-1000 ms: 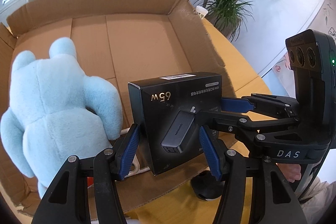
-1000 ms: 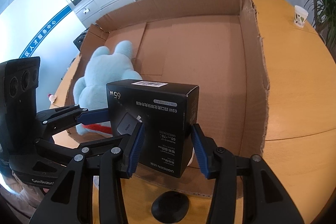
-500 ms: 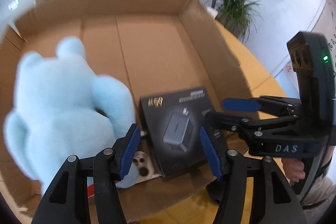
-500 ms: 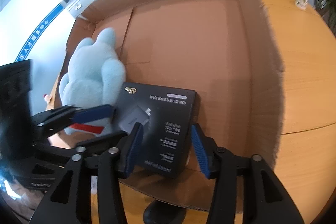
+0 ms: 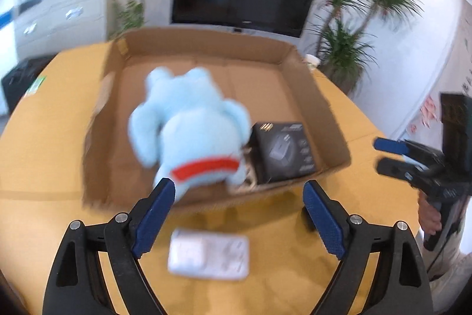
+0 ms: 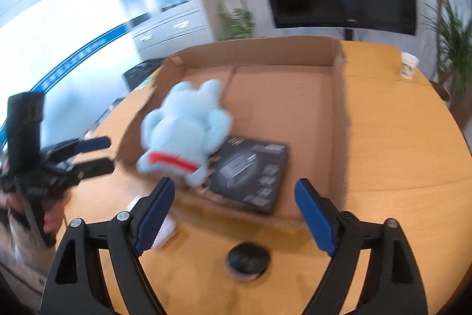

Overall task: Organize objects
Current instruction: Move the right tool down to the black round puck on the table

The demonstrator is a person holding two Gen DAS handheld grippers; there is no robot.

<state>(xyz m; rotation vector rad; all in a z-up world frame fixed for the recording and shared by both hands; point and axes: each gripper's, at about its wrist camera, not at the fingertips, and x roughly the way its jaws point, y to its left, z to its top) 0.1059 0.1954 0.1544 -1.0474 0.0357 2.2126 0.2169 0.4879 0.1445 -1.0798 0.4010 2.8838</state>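
Yellow tabletop [image 5: 53, 138] carries the cardboard box [image 5: 321, 108], black charger carton [image 6: 250, 173] flat in its near right corner beside the soft plush [image 5: 188, 120]. Both grippers, left [image 5: 239, 214] and right [image 6: 233, 211], are opening, empty. Next, the white pack [image 5: 208, 259], near the box: probably light, rigid; grasp across its short sides.

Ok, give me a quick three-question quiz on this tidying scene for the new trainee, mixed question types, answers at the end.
1. True or false: the black charger box lies flat inside the cardboard box.
2. Which thing lies on the table in front of the cardboard box, nearest the left gripper?
A. blue plush toy
B. white flat package
C. paper cup
3. Fill in: between the pads of the right gripper there is ____.

Key
1. True.
2. B.
3. Nothing; its jaws are opening, with the black round object on the table below.
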